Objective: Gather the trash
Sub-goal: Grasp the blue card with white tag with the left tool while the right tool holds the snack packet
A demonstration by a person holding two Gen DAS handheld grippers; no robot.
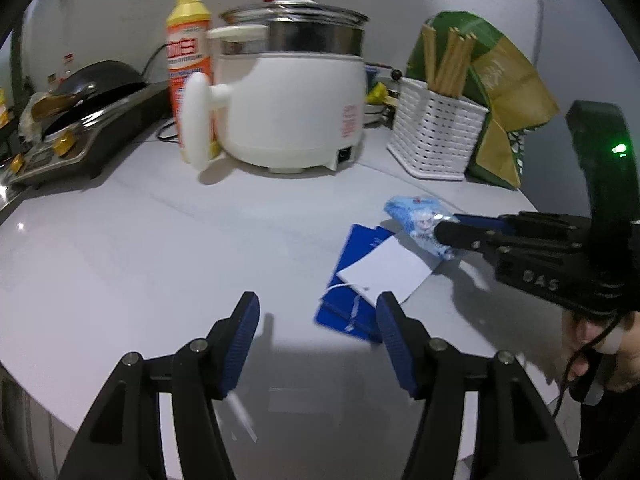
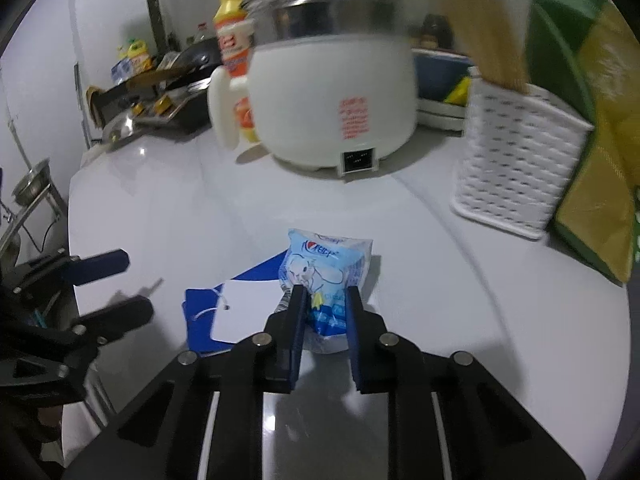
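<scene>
Trash pickup on a glossy white countertop (image 1: pixel 120 248) against a pale wall.

The right gripper (image 2: pixel 325 300) pinches the crumpled light-blue plastic snack wrapper (image 2: pixel 324 268), which lies beside a white paper tag (image 1: pixel 384 272) on a blue card folder (image 1: pixel 352 280). The left gripper (image 1: pixel 316 320) hovers spread with nothing between its pads. Behind stand a white electric cooking pot (image 1: pixel 292 100), an orange-and-yellow bottle (image 1: pixel 188 48), a white woven chopstick basket (image 1: pixel 436 132) and a green-and-gold bag (image 1: pixel 504 92).

Right tool (image 2: pixel 325 294) clamped, left tool (image 1: pixel 318 306) jaws apart, both angled downward.
</scene>
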